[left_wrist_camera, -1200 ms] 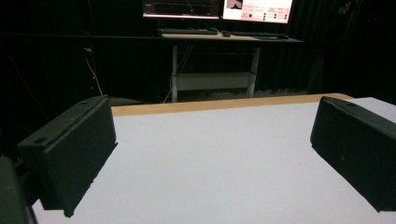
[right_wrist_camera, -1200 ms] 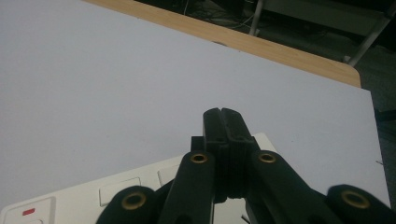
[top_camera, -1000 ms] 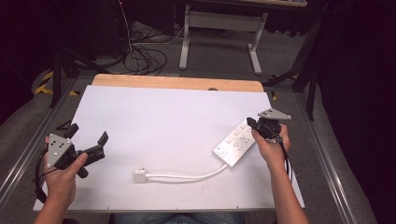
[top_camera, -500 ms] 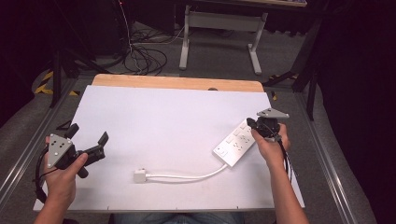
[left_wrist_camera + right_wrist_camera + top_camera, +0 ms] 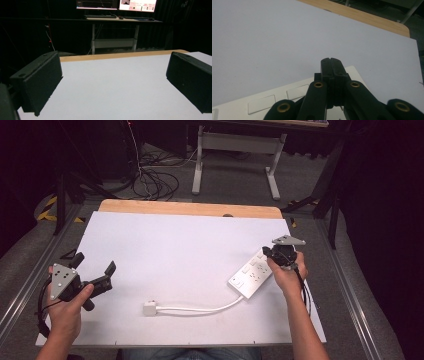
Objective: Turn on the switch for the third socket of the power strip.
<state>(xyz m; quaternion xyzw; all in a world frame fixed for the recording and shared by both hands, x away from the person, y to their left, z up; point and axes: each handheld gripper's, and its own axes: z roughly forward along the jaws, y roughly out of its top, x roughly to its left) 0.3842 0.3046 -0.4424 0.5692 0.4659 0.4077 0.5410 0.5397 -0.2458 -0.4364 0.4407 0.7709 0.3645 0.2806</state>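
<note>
The white power strip [image 5: 252, 276] lies flat at the right of the desk [image 5: 175, 245], its long axis running from lower left to upper right; its cord leaves the lower-left end toward a plug [image 5: 150, 308]. The right claw [image 5: 267, 253], pressed together and empty, sits over its upper-right end. The left claw [image 5: 95, 267], at the left edge, gapes wide, empty.

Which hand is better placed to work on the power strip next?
Right. The right claw, shut, hovers over the far end of the power strip. The left claw, open, sits across the table.
</note>
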